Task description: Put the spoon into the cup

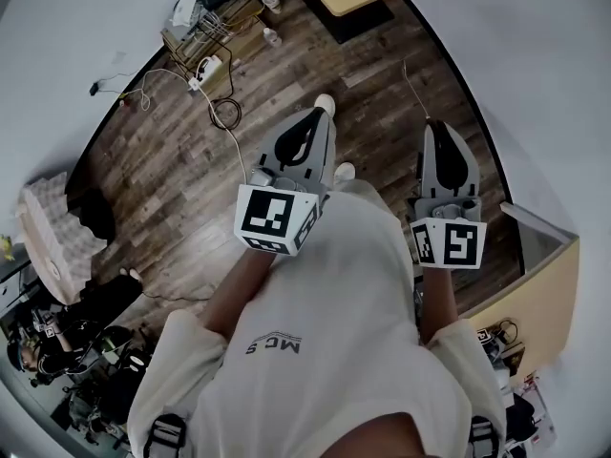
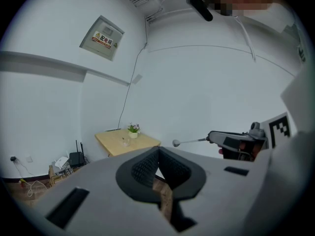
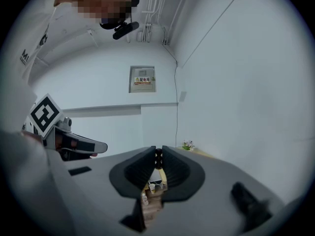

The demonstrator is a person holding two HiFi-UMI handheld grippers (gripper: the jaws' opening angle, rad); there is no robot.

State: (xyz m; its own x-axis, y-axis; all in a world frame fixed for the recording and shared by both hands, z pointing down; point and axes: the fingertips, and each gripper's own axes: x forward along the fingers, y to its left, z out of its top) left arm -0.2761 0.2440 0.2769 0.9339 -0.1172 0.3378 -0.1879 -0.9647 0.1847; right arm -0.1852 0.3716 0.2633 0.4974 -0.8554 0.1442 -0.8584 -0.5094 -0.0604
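Observation:
My right gripper (image 1: 437, 127) is shut on the handle of a thin metal spoon (image 1: 414, 92), which sticks out forward over the wooden floor. In the left gripper view the spoon (image 2: 189, 141) shows its round bowl end, pointing left out of the right gripper (image 2: 211, 137). In the right gripper view only a dark bit of the handle shows between the closed jaws of the right gripper (image 3: 158, 154). My left gripper (image 1: 320, 113) is shut and holds nothing. On the far wooden table (image 2: 142, 144) stands a small clear thing (image 2: 126, 142) that may be the cup.
A small flower pot (image 2: 133, 130) stands on the table by the white wall. Cables, a power strip and boxes (image 1: 205, 51) lie on the floor (image 1: 172, 160) at the far left. A wooden desk edge (image 1: 544, 299) is at my right.

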